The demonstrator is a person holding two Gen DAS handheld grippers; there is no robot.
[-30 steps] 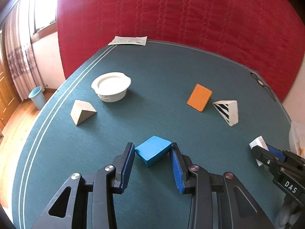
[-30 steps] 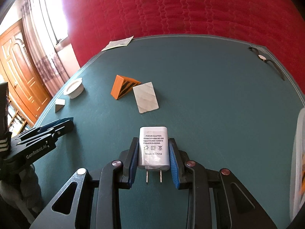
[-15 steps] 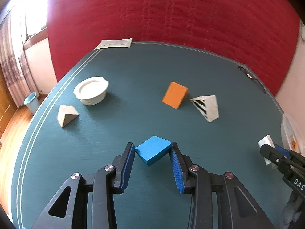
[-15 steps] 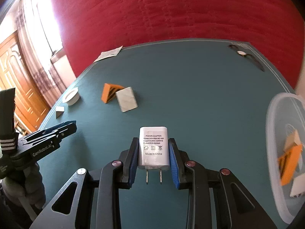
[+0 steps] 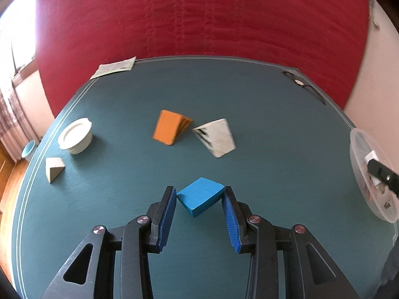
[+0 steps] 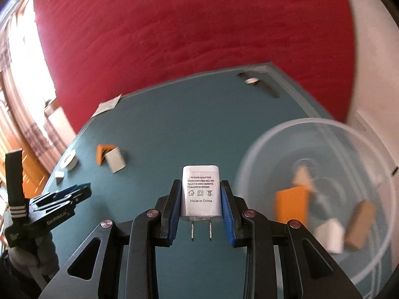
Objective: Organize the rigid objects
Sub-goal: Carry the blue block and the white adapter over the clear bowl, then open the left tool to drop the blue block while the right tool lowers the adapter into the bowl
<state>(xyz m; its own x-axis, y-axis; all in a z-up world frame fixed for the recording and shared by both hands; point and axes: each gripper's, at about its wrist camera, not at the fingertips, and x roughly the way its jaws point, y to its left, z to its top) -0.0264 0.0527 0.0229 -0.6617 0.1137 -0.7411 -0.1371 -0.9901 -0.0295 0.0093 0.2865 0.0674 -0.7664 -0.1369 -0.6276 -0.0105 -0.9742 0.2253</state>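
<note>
My left gripper [image 5: 199,194] is shut on a blue block [image 5: 200,196] and holds it above the green table [image 5: 274,137]. My right gripper [image 6: 200,186] is shut on a white power adapter [image 6: 201,194], prongs toward the camera, just left of a clear plastic bowl [image 6: 324,129]. The bowl holds an orange block [image 6: 290,204], a white block [image 6: 330,234] and a tan block [image 6: 359,224]. In the left wrist view the bowl [image 5: 359,149] is at the right edge with the right gripper's tip over it.
On the table lie an orange wedge [image 5: 168,127], a white striped wedge [image 5: 218,137], a pale wooden wedge [image 5: 53,169] and a white round dish [image 5: 74,137]. A paper sheet [image 5: 114,67] and glasses [image 5: 303,86] lie at the far edge. A red quilt hangs behind.
Both grippers have swung to the right with their objects held. The clear bowl has come fully into the right wrist view, and the right gripper now reaches its rim.
</note>
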